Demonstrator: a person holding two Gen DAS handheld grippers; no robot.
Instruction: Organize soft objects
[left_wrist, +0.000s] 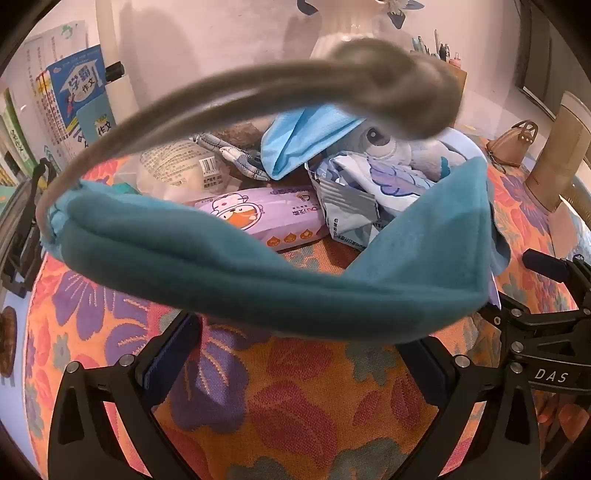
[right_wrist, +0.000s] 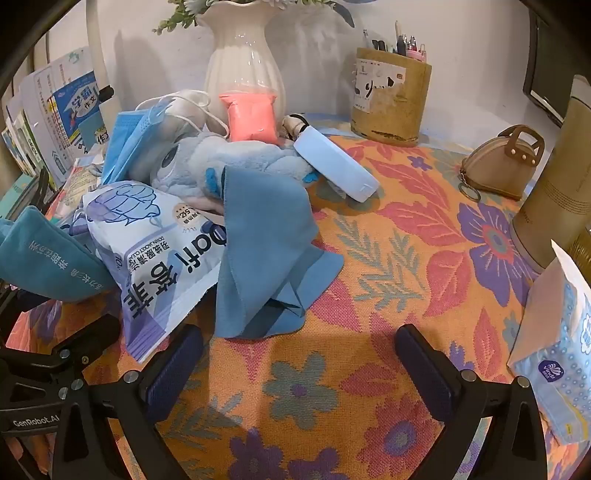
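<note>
A teal drawstring pouch (left_wrist: 236, 269) with a blurred grey cord loop (left_wrist: 258, 85) fills the left wrist view, lying across the tips of my left gripper (left_wrist: 299, 332). Its jaws stand wide open, and the pads (left_wrist: 173, 343) do not press on the pouch. The right wrist view shows the same pouch (right_wrist: 48, 258) at the left, against a pile of a blue cloth (right_wrist: 266, 251), a white-and-blue wipes packet (right_wrist: 155, 251), a blue plush toy (right_wrist: 221, 158) and a blue face mask (right_wrist: 129, 144). My right gripper (right_wrist: 299, 354) is open over the floral tablecloth (right_wrist: 388, 258), holding nothing.
A purple wipes pack (left_wrist: 258, 218) lies behind the pouch. At the back stand a white vase (right_wrist: 243, 62), a pink packet (right_wrist: 251, 118), a light blue case (right_wrist: 336, 166) and a pen holder (right_wrist: 391, 99). A brown purse (right_wrist: 502, 166), a tan cylinder (right_wrist: 554, 203) and a tissue pack (right_wrist: 554, 350) sit right; books (right_wrist: 66, 118) left.
</note>
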